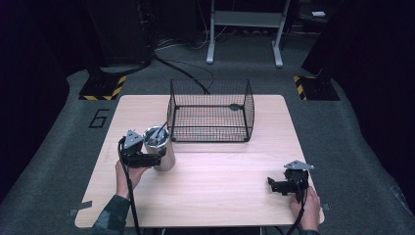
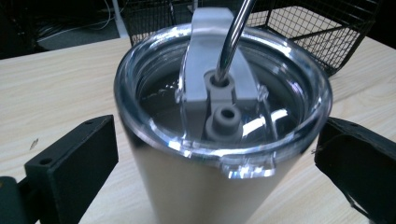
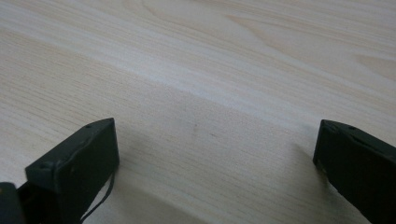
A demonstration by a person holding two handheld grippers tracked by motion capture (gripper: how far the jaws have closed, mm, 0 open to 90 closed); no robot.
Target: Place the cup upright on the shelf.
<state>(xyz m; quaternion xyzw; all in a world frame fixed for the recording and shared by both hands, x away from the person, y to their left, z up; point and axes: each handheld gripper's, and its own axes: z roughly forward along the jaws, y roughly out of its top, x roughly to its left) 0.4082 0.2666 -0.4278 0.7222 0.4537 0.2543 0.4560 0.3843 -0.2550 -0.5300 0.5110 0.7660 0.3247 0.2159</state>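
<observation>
Tumbler (image 2: pixel 196 186): brushed steel cylinder, clear lid, metal straw (image 2: pixel 233 37).
My left gripper (image 2: pixel 215 163): jaws spread, straddling it.
My right gripper (image 3: pixel 215 158): released, over woodgrain table (image 3: pixel 210 70).

The open left gripper (image 2: pixel 217 158) flanks a steel tumbler (image 2: pixel 205 186), seemingly untouched, straw (image 2: pixel 233 37) through its lid (image 2: pixel 219 88).

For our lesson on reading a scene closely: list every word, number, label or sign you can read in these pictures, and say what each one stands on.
"6": a dark numeral on the grey floor, left of the wooden table.
Yellow-and-black hazard stripes, no words: on the stand bases on the floor.
Steel tumbler and its clear lid: no brand or lettering readable.
Wire basket: no label visible.
</observation>
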